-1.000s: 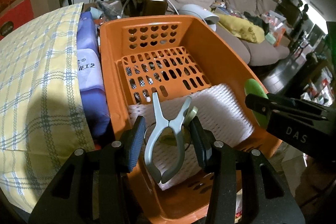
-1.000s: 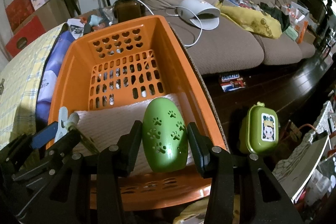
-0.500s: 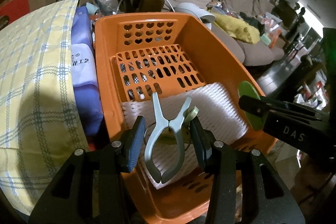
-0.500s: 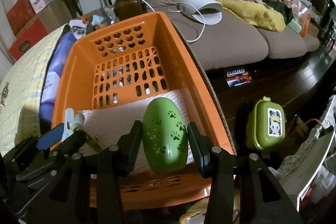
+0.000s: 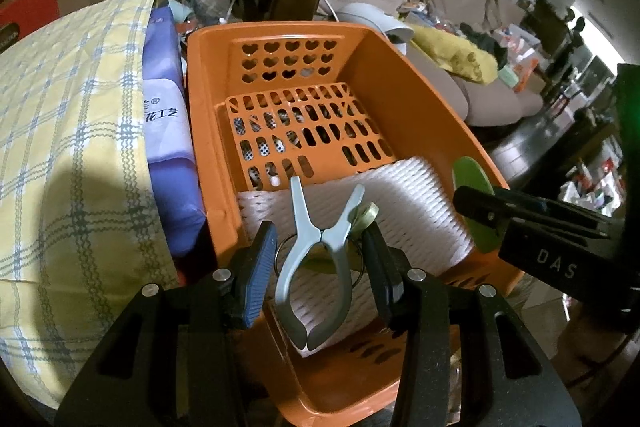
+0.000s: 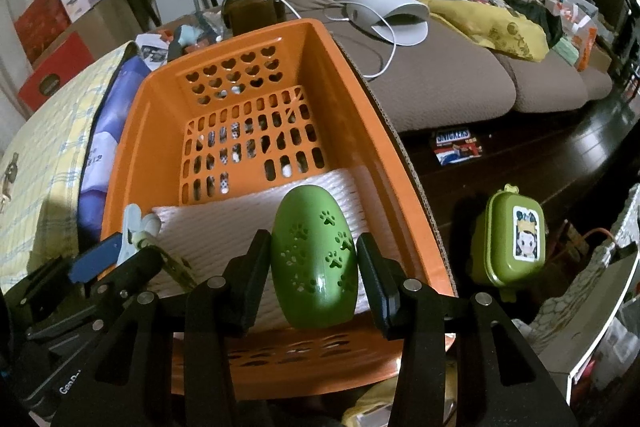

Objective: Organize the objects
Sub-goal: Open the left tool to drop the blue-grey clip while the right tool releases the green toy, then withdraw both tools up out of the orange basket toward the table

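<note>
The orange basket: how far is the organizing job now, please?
Done: only a white foam sheet lies in the orange basket. In hand: the left tool holds a grey clip and the right tool holds a green paw-print egg, both above the basket. Left: releasing both, perhaps also the green case outside.

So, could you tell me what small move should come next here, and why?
Probably lower both a little, then release: the left gripper holds the grey clip and the right gripper the green egg-shaped case, both above the white mat in the orange basket.
</note>
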Motion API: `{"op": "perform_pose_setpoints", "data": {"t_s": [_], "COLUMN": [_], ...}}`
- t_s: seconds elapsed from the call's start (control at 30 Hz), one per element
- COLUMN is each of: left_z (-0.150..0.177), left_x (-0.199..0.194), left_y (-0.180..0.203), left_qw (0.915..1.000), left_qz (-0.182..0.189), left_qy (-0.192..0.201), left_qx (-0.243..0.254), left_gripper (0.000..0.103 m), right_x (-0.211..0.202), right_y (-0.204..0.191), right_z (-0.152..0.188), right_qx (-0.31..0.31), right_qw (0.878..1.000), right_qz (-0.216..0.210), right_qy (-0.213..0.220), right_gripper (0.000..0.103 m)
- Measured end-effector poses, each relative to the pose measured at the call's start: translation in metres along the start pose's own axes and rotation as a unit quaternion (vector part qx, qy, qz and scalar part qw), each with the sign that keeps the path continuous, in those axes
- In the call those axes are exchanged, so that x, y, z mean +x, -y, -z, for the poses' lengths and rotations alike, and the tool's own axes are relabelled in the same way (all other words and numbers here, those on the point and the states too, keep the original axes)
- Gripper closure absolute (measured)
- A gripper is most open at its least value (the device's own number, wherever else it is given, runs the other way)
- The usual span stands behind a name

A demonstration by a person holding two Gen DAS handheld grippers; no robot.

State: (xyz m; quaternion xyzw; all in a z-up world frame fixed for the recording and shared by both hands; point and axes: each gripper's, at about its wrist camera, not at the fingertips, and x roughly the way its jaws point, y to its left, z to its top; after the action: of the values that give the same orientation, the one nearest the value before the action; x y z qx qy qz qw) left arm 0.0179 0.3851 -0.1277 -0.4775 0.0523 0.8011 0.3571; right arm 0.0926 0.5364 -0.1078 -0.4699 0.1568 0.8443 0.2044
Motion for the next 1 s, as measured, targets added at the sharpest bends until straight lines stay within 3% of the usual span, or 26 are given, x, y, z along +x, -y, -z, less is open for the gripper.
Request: {"op": "perform_pose_setpoints", "data": {"t_s": [0.47, 0.7, 0.77, 1.0], "left_z": [-0.007, -0.015, -0.017, -0.022], "left_x": [-0.010, -0.026, -0.029, -0.033], "left_y": [-0.003, -0.009, -0.012, -0.019], "left_qw": [0.9999, 0.9998, 0.9996, 0.9993], "left_qz": [-0.009, -0.014, -0.017, -0.023], "left_qy": [-0.003, 0.016, 0.020, 0.027], "left_qx": [0.002, -0.002, -0.006, -0.015], "left_gripper": [0.061, 0.055, 0.045, 0.044], "right_x": [-0.002, -0.002, -0.003, -0.008], "right_y": [-0.001, -0.001, -0.001, 0.001], "right_z": [-0.001, -0.002, -0.002, -0.004], "right_qx": [-0.003, -0.001, -0.003, 0.002], "right_qw": [1.000, 1.000, 1.000, 1.000], "right_qz": [-0.005, -0.007, -0.003, 0.000], "right_qy": [0.006, 0.004, 0.008, 0.023], "right_gripper": [0.058, 0.058, 0.058, 0.052]}}
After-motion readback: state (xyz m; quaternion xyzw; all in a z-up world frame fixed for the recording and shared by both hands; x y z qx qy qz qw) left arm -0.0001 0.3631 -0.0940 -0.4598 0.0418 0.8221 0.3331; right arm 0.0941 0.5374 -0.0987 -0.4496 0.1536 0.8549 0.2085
